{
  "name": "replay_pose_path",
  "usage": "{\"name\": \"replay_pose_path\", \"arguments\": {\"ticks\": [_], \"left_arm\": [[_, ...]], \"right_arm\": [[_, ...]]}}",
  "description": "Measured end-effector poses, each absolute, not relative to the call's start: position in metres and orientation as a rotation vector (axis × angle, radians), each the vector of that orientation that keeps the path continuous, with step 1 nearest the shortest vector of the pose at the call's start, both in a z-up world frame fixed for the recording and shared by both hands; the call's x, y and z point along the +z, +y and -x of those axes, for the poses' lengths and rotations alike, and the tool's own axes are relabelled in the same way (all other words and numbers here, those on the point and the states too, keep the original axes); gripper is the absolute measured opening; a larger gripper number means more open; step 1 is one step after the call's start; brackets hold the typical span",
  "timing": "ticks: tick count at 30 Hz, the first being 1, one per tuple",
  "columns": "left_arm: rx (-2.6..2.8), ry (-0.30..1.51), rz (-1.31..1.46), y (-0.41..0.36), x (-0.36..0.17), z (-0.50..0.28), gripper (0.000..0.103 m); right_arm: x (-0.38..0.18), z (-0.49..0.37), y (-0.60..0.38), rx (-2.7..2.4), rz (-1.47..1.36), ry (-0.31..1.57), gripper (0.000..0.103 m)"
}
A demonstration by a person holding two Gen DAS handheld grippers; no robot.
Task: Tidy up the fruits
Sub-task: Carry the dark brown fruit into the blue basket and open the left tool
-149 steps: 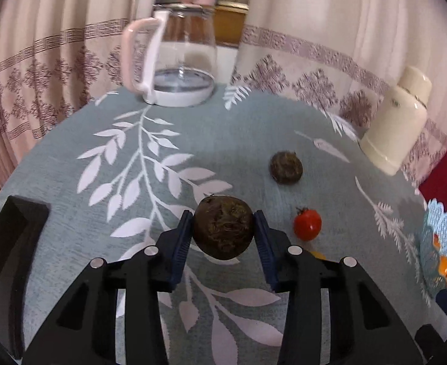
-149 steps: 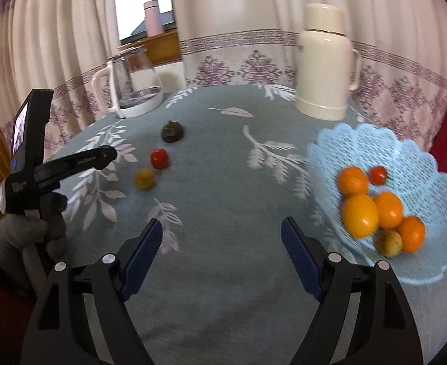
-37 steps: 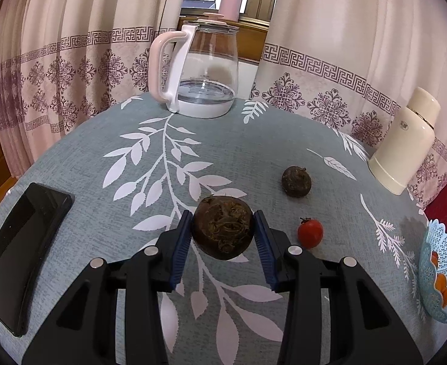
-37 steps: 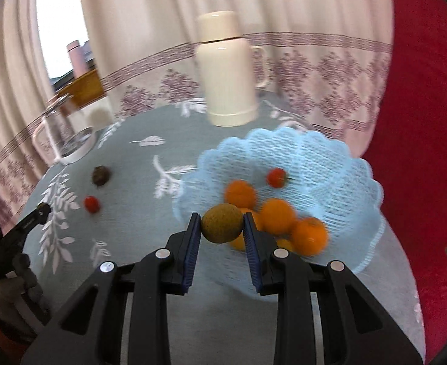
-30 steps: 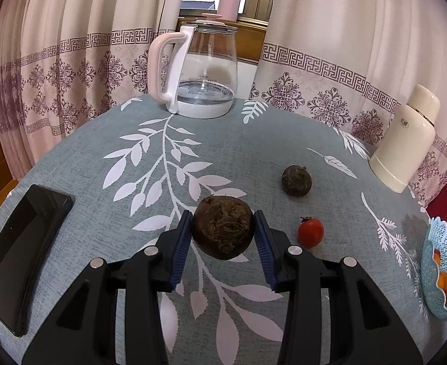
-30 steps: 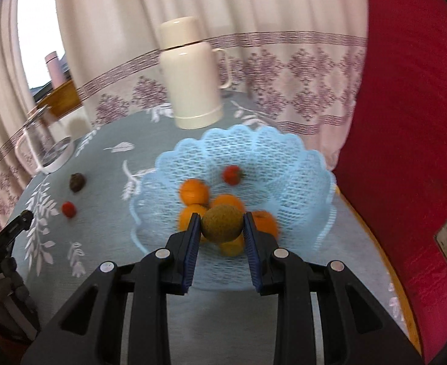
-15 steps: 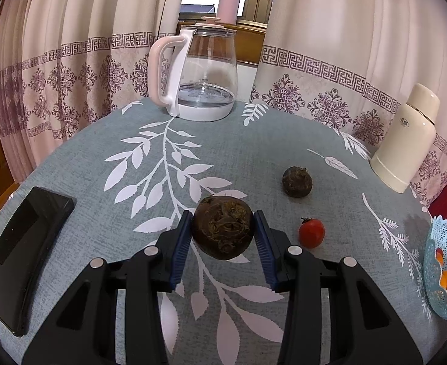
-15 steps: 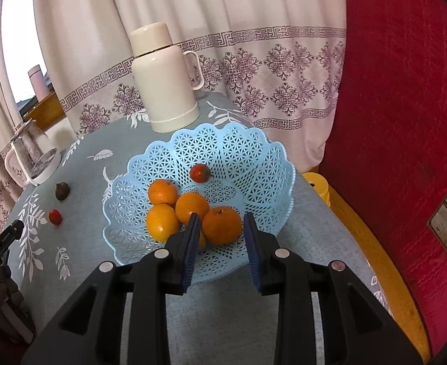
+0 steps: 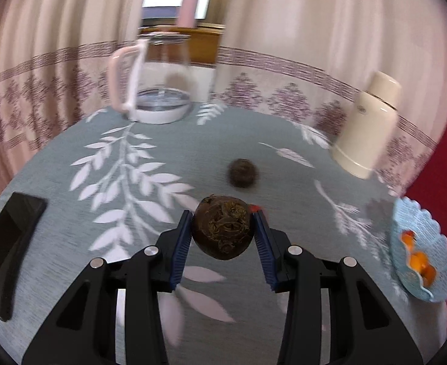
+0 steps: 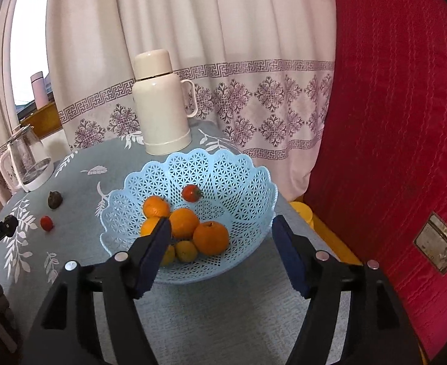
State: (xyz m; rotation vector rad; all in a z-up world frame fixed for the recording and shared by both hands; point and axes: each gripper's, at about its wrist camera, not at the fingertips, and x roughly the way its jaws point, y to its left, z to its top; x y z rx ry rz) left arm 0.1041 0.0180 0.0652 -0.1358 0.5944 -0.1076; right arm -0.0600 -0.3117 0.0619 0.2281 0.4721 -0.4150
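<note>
My left gripper (image 9: pixel 222 233) is shut on a dark brown wrinkled fruit (image 9: pixel 222 231), held above the grey leaf-print tablecloth. A smaller dark fruit (image 9: pixel 242 172) lies on the cloth beyond it, and a red tomato (image 9: pixel 254 207) peeks out behind the held fruit. My right gripper (image 10: pixel 222 249) is open and empty, just in front of the blue lattice basket (image 10: pixel 241 176). The basket holds several oranges (image 10: pixel 210 237), a yellow-green fruit (image 10: pixel 186 251) and a small tomato (image 10: pixel 191 193). The basket also shows at the right in the left wrist view (image 9: pixel 436 243).
A cream thermos (image 10: pixel 161 106) stands behind the basket. A glass kettle (image 9: pixel 159 85) is at the table's far side. A black phone (image 9: pixel 7 249) lies at the left edge. A dark fruit (image 10: pixel 54 199) and tomato (image 10: pixel 46 223) lie left of the basket. Red fabric (image 10: pixel 406 121) is right.
My right gripper let the yellow-green fruit go into the basket, then opened wide. My left gripper swung to the right with the dark fruit still in it.
</note>
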Motion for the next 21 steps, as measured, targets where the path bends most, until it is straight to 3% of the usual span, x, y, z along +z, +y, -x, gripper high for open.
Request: {"name": "replay_pose_path", "arguments": {"ticks": [21], "left_arm": [[-0.432,0.617,-0.003,-0.125,0.08,-0.09,0.042]], "right_arm": [[0.042,0.069,-0.317,-0.422,-0.306,0.406,0.075]]}}
